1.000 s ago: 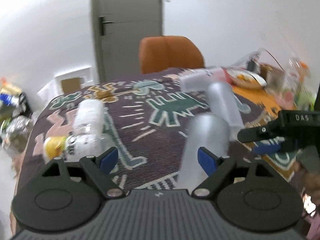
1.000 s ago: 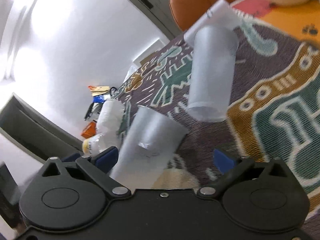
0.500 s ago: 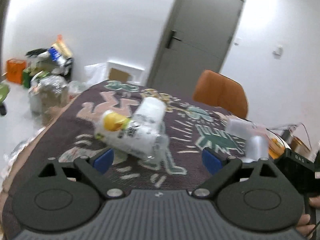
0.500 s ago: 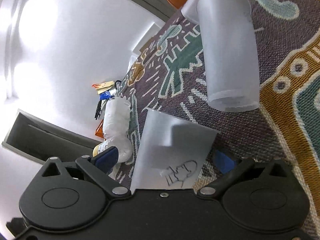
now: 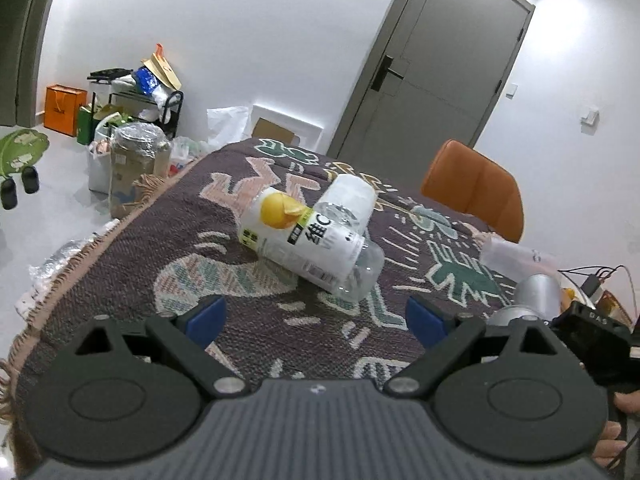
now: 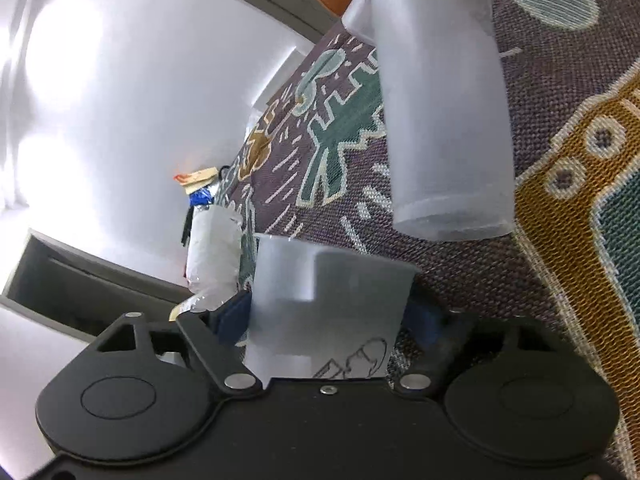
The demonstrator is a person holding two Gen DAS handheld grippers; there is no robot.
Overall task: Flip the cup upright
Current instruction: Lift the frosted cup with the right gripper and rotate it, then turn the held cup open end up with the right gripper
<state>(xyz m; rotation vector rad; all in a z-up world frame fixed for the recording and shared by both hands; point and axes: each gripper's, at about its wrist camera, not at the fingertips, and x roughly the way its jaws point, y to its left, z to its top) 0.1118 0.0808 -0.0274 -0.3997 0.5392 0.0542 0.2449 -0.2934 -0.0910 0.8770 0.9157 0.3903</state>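
Right gripper [image 6: 328,316] clamped on a frosted cup [image 6: 328,304], blue pads pressed to both its sides, held close over the patterned tablecloth [image 6: 460,288]. Second frosted cup [image 6: 440,112] sits just beyond it. Left gripper [image 5: 316,316] spread wide, holding nothing, facing a bottle [image 5: 308,240] lying mid-cloth.

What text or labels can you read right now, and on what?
"維C": large black characters on the label of the lying bottle.
"DAS": small letters on the right gripper body, seen from the left wrist camera.
Small print on the bottle label: too small to read.
Cup in the right gripper: a line drawing, no readable words.
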